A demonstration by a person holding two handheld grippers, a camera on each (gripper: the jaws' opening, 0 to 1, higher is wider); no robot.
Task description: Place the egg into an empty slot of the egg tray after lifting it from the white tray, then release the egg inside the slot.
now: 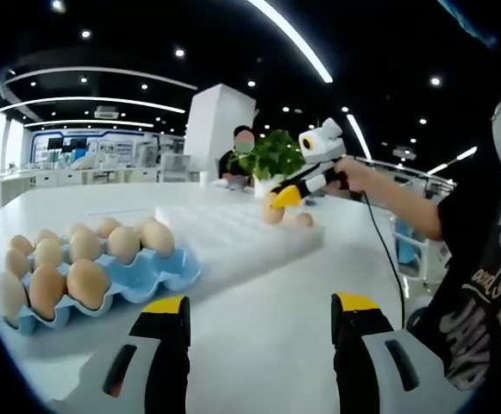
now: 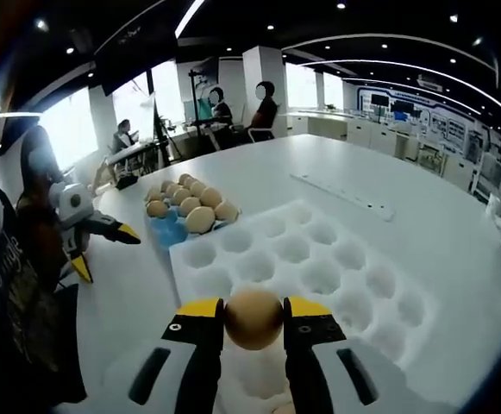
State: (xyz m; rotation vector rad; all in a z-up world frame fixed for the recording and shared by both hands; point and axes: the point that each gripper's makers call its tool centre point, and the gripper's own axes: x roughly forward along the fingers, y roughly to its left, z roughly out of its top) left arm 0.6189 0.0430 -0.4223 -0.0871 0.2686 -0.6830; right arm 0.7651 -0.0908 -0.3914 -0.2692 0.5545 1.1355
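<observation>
In the right gripper view, the right gripper [image 2: 253, 321] was clamped on an egg [image 2: 253, 318], its yellow-tipped jaws pressing the egg's two sides. The egg hung just above the near edge of the white tray [image 2: 319, 259], whose many round hollows lay bare. Beyond the white tray sat the blue egg tray [image 2: 174, 231], nearly full of brown eggs, with bare blue slots showing at its near end.

In the left gripper view, the left gripper [image 1: 260, 321] pointed over the white table [image 1: 259, 285] with its jaws spread apart and nothing between them. The egg tray [image 1: 159, 274] lay to its left, the white tray [image 1: 241, 237] beyond. The right gripper [image 1: 278, 198] showed at the white tray's far end, where two more eggs [image 1: 295, 219] seemed to rest.

To do the step well, the egg likely needed carrying level across to a bare blue slot, kept clear of the seated eggs. The grip probably had to hold firm without crushing, then be lowered fully into the slot before opening.
</observation>
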